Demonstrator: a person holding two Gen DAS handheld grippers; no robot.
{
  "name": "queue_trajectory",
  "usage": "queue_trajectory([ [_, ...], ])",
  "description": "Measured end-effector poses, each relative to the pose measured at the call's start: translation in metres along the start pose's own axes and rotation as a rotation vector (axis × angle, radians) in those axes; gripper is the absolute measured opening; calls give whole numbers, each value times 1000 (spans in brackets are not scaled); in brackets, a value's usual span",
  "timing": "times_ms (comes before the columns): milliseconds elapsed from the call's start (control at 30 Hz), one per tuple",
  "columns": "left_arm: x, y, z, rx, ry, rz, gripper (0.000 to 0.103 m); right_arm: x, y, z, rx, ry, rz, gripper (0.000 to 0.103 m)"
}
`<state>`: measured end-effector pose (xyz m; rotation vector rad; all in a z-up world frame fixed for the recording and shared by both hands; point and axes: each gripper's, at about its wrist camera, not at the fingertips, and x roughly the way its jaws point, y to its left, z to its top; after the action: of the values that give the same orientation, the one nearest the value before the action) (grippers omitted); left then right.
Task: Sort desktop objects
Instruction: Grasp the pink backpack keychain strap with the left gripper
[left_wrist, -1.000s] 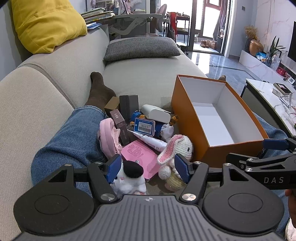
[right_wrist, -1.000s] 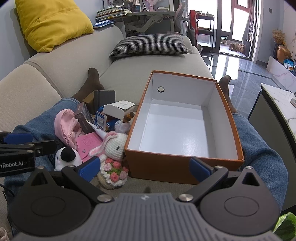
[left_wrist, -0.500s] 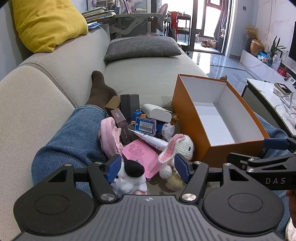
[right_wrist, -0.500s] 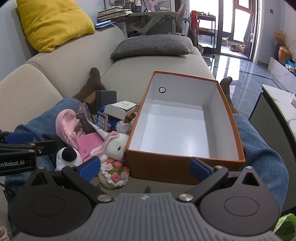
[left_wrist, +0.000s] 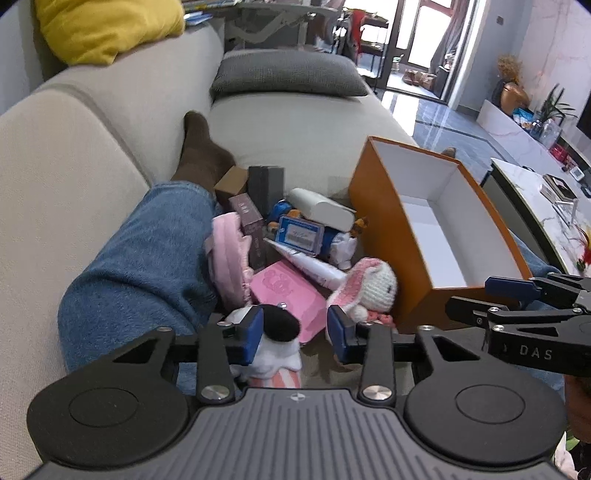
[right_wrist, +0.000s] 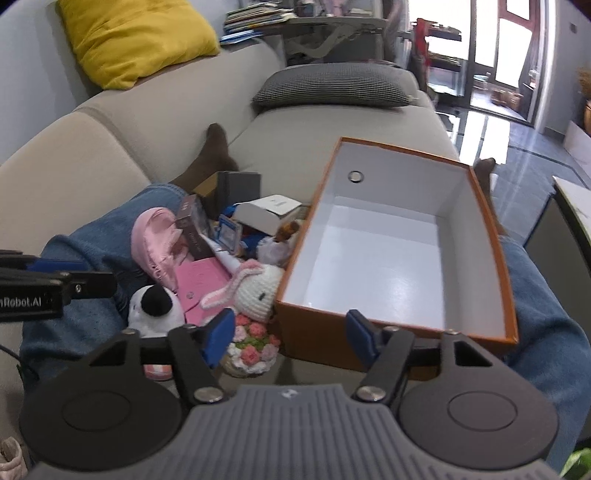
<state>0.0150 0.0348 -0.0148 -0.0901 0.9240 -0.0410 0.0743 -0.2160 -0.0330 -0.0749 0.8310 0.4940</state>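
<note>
While the left gripper (left_wrist: 295, 328) sits low at the bottom centre of its frame, its fingers stand apart around a toy without pressing on it.
Left fingers: the blue pads (left_wrist: 254, 332) straddle the black-and-white plush dog (left_wrist: 275, 341); the left pad looks to touch its head, the right pad stands clear, so this reads as lining up a grasp.
Right fingers: the right gripper (right_wrist: 291, 338) is spread wide with nothing between its pads (right_wrist: 360, 338), poised over the near wall of the box, likely waiting its turn.
Next out: the crochet rabbit (right_wrist: 255, 286) leans against the box wall, a pink card case (left_wrist: 291, 291) lies flat behind the dog, and a tube (left_wrist: 310, 264) slants across the heap.
Heap: small boxes, a blue tag (left_wrist: 299, 234) and a pink slipper (right_wrist: 157, 245) crowd the middle left, wedged between the person's jeans leg (left_wrist: 136, 273) and the box.
Box: the orange box (right_wrist: 495, 258) at right centre shows only its white floor; it seems set close so each thing travels a short way.
Risk: the dog is soft and may slip from a shallow pinch.
</note>
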Motion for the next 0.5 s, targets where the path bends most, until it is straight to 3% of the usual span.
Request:
queue_trajectory([
  [167,10,16,8,-29,21,28,46,16,12,11,-44,24,76,63],
  [500,56,36,38,-30,91,52,55,64,29,48,-130,56,137,63],
])
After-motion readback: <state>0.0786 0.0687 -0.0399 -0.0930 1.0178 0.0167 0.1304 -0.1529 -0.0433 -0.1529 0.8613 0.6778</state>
